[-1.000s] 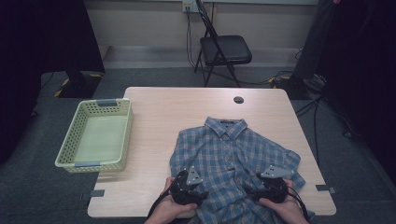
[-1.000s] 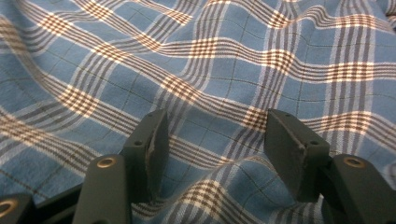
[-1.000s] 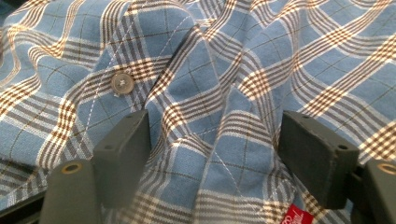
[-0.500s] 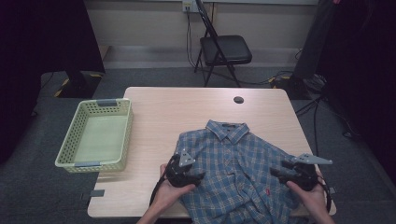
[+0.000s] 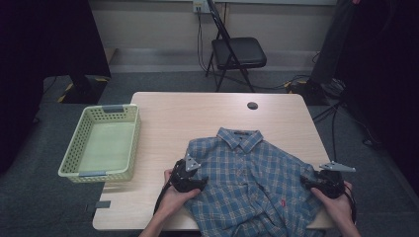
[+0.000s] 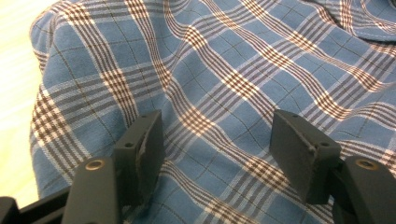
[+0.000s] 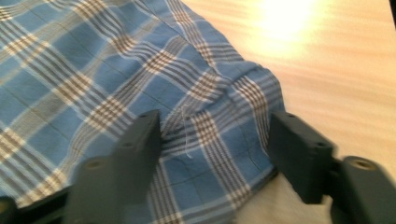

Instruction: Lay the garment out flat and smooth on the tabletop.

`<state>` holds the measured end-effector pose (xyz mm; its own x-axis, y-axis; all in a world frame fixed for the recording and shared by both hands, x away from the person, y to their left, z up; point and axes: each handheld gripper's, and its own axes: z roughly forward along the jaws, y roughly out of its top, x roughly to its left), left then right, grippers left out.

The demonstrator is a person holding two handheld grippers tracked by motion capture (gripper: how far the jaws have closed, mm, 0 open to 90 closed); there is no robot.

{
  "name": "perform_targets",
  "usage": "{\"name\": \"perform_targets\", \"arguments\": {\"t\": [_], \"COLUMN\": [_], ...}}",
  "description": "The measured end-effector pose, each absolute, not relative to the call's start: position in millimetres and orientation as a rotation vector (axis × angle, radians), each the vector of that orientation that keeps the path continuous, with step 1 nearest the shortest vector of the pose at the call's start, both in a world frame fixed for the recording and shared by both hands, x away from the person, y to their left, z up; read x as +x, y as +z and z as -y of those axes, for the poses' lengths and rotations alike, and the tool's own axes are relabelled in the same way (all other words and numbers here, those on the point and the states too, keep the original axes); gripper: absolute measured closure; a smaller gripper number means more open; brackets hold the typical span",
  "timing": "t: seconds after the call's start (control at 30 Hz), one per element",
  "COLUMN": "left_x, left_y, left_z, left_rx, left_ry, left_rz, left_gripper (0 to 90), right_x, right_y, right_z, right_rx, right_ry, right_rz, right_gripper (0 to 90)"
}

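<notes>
Around me: yellow-green basket (image 5: 101, 143) sits at the table's (image 5: 197, 111) left edge, well apart from the shirt; small dark round thing (image 5: 252, 105) near the far edge; black folding chair (image 5: 236, 52) on the floor beyond. Nothing btwn my claws and the cloth.

Blue plaid shirt (image 5: 252, 182) lies flat on the near right part of the table, collar pointing to the far edge, hem toward me & hanging past the near edge, so its long axis runs near-to-far.

Vs a sec ago: both claws were close together over the lower front; now they're spread. My left claw (image 5: 197, 183) is at the shirt's left side, my right claw (image 5: 307, 180) at its right edge.

Left claw (image 6: 217, 149): jaws apart over the fabric, nothing pinched. Right claw (image 7: 215, 154): jaws have just been closing, w/ the shirt's edge fold btwn them, pads not yet on it.
</notes>
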<state>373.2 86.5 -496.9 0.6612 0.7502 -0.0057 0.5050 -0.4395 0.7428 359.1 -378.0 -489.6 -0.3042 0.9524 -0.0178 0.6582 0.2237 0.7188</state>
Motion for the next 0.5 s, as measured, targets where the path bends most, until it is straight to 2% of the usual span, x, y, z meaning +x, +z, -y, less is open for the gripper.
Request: {"name": "perform_targets", "arguments": {"t": [0.2,0.27,0.33,0.43,0.5], "left_x": [371.3,371.2,371.3,371.4,371.0], "left_y": [-497.0,-496.9,-496.9,-497.0,-497.0], "left_z": [-84.7,-84.6,-84.5,-84.5,-84.6], "left_rx": [2.128,2.129,2.129,2.129,2.129], "left_ry": [0.424,0.425,0.424,0.423,0.424], "left_rz": [-0.975,-0.977,-0.976,-0.975,-0.974], "left_gripper": [34.7,34.8,34.7,34.7,34.7], "right_x": [360.3,359.4,355.1,352.5,353.7], "right_y": [-484.9,-474.6,-459.9,-442.1,-436.6], "right_z": [361.1,361.0,358.0,352.3,350.3], "right_rx": [1.407,1.400,1.349,1.314,1.304], "right_ry": [0.905,1.000,1.082,1.178,1.189], "right_rz": [-2.076,-2.066,-2.042,-2.010,-2.016], "right_gripper": [79.8,85.7,89.5,90.0,77.8]}}
